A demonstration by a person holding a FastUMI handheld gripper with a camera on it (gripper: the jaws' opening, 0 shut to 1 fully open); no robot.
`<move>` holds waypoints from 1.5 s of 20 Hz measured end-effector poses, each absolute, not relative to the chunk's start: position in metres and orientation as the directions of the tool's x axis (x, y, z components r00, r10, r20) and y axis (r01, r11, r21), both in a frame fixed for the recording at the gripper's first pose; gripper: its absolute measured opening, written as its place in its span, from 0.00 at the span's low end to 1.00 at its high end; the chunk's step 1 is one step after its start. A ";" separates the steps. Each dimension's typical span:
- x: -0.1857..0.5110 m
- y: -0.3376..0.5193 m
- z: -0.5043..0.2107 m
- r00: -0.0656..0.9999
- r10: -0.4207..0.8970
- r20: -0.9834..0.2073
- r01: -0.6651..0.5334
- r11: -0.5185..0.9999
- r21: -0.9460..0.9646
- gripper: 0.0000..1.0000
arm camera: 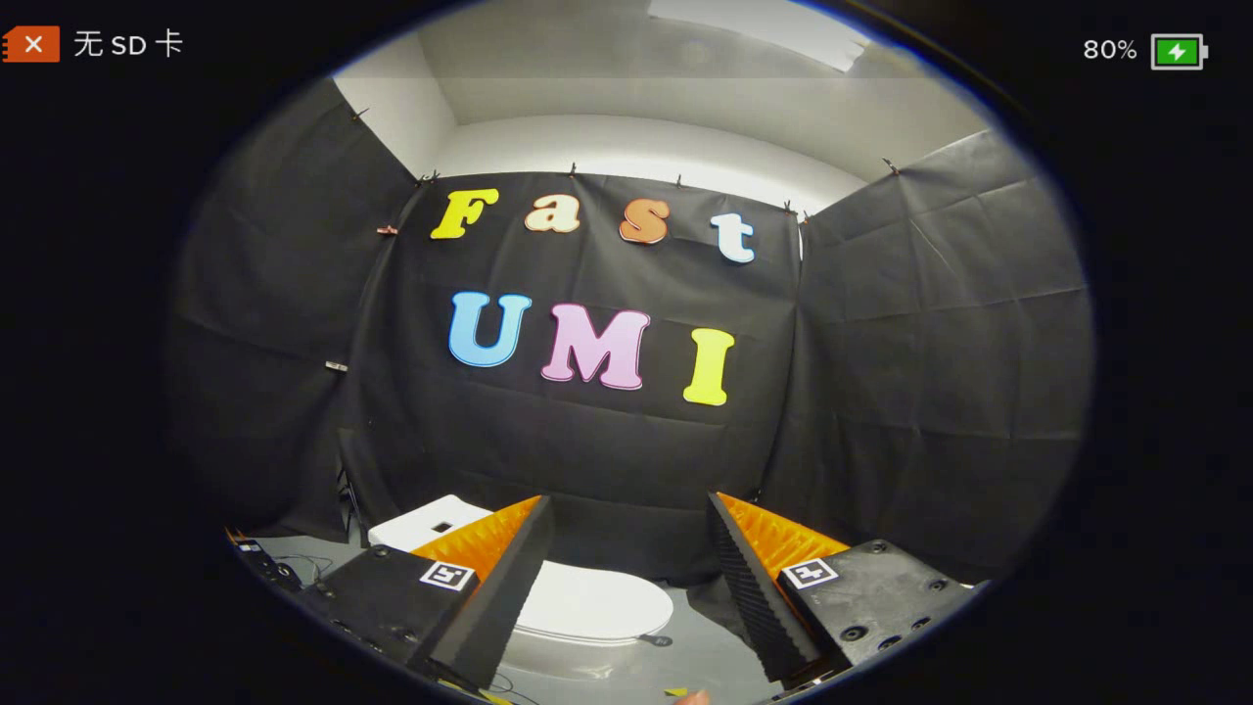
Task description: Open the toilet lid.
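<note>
The gripper (626, 573) has its two fingers spread wide apart, with nothing between them but open air; each finger carries a square printed marker on its upper face. Just ahead of the fingers and below them sits the toilet (578, 627), seen from above and in front. Its white lid (597, 602) lies flat and closed on the bowl, showing in the gap between the fingers and partly hidden behind the left one. No finger touches it. A small dark object lies on the grey floor (695, 651) just beside the lid's right edge; what it is cannot be told. Behind the left finger rises the white tank (426, 524). Beyond the toilet hangs the booth's black cloth wall (587, 450), clipped along its top, with a pale wall above.
</note>
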State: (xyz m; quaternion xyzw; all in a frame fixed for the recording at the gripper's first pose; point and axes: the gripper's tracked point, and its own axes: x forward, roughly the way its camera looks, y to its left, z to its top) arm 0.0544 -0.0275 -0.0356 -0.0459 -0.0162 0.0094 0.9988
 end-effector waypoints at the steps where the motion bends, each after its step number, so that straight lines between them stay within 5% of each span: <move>1: 0.062 -0.028 -0.041 0.999 0.031 0.042 -0.026 0.995 -0.099 0.98; 12: 0.161 -0.049 -0.157 0.989 0.120 -0.087 -0.117 0.993 0.034 0.98; 30: 0.265 -0.173 -0.432 0.907 0.134 -0.399 0.123 0.823 0.554 0.99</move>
